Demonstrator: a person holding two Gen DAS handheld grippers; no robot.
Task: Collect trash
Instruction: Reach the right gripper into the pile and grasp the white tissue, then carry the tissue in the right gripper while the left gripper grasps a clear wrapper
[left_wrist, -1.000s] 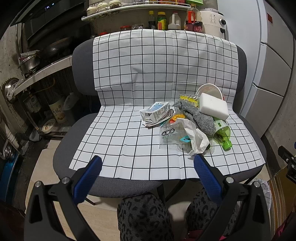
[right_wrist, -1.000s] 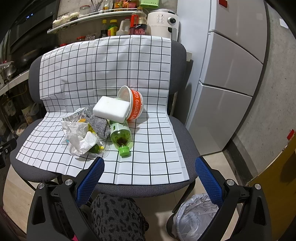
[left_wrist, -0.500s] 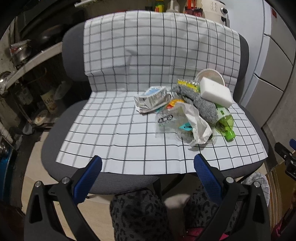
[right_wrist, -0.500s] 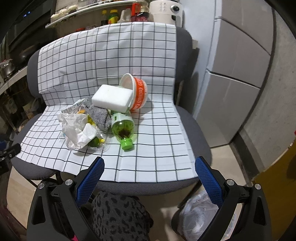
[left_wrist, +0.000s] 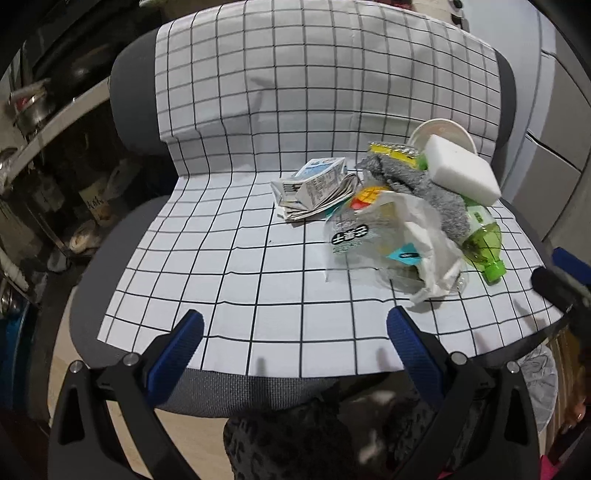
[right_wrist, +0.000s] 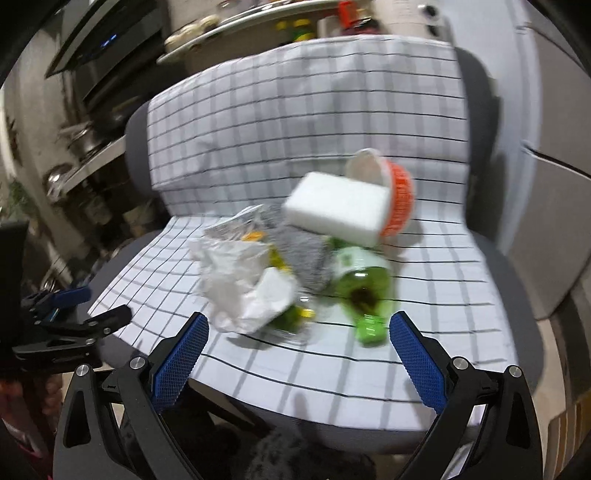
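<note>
A heap of trash lies on the right half of a chair seat covered by a white checked cloth (left_wrist: 229, 266). It holds a crushed carton (left_wrist: 314, 186), a clear wrapper with crumpled white paper (left_wrist: 417, 236), a grey sock (left_wrist: 424, 192), a white foam block (left_wrist: 461, 173), a green bottle (left_wrist: 482, 240) and an orange-banded cup (right_wrist: 397, 195). My left gripper (left_wrist: 295, 332) is open and empty above the seat's front edge. My right gripper (right_wrist: 297, 332) is open and empty just in front of the paper (right_wrist: 240, 280) and the bottle (right_wrist: 364, 288).
A white bag (left_wrist: 537, 380) sits on the floor at the chair's right. Shelves with pots (left_wrist: 33, 110) stand at the left and a white fridge (right_wrist: 546, 155) at the right. The left gripper shows at the left edge of the right wrist view (right_wrist: 62, 325).
Both grippers have moved forward and down toward the seat. The right wrist view is now blurred and close to the trash heap. The trash has not moved.
</note>
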